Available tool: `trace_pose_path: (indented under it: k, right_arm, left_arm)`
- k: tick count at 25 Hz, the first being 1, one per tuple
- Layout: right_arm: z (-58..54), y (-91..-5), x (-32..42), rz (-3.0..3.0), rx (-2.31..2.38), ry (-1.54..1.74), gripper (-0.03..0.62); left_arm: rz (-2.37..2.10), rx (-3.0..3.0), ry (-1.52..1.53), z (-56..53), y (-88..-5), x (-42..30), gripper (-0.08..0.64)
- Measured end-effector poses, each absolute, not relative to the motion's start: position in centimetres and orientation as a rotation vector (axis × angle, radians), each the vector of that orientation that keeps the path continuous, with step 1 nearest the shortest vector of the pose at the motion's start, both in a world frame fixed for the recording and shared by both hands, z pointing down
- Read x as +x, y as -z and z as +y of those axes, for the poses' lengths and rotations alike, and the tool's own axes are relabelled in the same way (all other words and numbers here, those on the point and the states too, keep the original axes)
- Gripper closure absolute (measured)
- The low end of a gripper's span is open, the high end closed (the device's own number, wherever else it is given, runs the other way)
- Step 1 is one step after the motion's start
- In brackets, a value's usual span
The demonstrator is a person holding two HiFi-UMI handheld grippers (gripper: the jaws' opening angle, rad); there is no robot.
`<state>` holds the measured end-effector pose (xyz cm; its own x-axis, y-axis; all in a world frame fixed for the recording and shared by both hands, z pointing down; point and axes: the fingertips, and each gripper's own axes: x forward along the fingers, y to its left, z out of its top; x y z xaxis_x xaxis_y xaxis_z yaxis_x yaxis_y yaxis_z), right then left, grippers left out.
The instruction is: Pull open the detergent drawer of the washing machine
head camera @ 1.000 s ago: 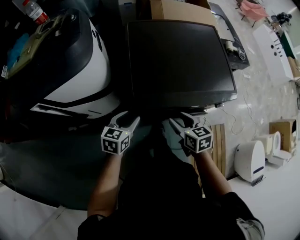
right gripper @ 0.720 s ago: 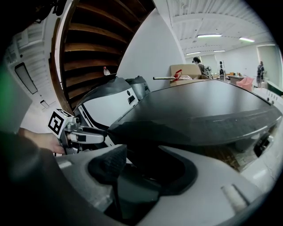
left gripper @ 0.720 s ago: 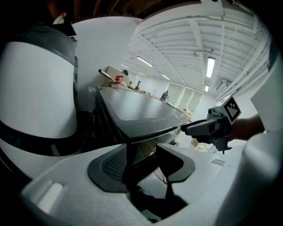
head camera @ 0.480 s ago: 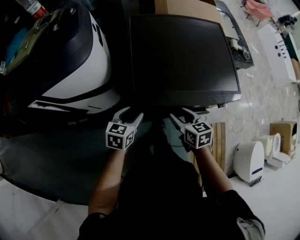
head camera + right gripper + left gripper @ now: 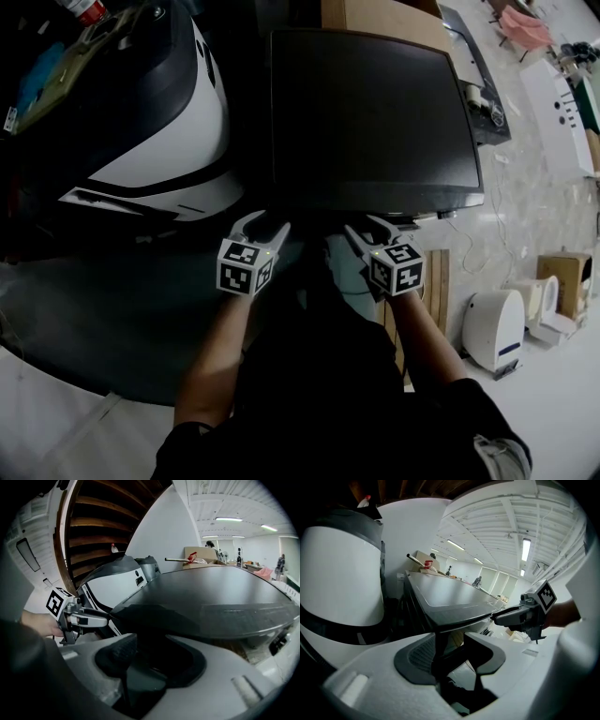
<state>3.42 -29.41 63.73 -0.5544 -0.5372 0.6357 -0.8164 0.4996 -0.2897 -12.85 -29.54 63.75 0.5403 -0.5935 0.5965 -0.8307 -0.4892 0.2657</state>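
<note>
The washing machine point(image 5: 370, 112) shows as a dark flat top; its front face and the detergent drawer are hidden below the top's near edge. My left gripper point(image 5: 265, 225) hovers at the front left corner, and my right gripper point(image 5: 366, 227) just off the front edge to its right. Both sets of jaws are closing with nothing between them. The left gripper view has my left gripper point(image 5: 452, 651) open, pointing at the machine's corner point(image 5: 450, 597), with the right gripper point(image 5: 525, 616) beside it. From my right gripper point(image 5: 150, 656) I see the top point(image 5: 215, 597) and the left gripper point(image 5: 79, 617).
A rounded white-and-black appliance point(image 5: 159, 122) stands close on the machine's left, with a red-capped bottle point(image 5: 84, 9) on top. A cardboard box point(image 5: 380, 14) sits behind. On the floor at right are a small white appliance point(image 5: 494, 328) and a carton point(image 5: 562, 267).
Both grippers stay by the machine's front edge, about where they were. The head view has shifted slightly, so the machine sits a little further right in the picture.
</note>
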Motion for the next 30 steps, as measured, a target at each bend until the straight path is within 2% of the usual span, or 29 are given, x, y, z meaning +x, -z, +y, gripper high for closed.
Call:
trace_pose_path:
  k: [12,23,30]
  right_arm:
    - [-26.2,-63.7,3.7,-2.276,1.137,-0.799,0.436]
    - [-23.5,-63.9,4.0,-2.254,1.130,-0.796,0.434]
    - [-24.4,-64.1,3.4,-2.257,1.102,-0.757,0.427]
  left_arm:
    - [-1.142,2.252,-0.609,-26.4,-63.8,-12.8,0.375]
    - [-1.053,2.313,-0.747,-23.5,-64.1,-12.6,0.365]
    - [-1.036,2.332,-0.722,-24.1,-63.6,-11.6,0.348]
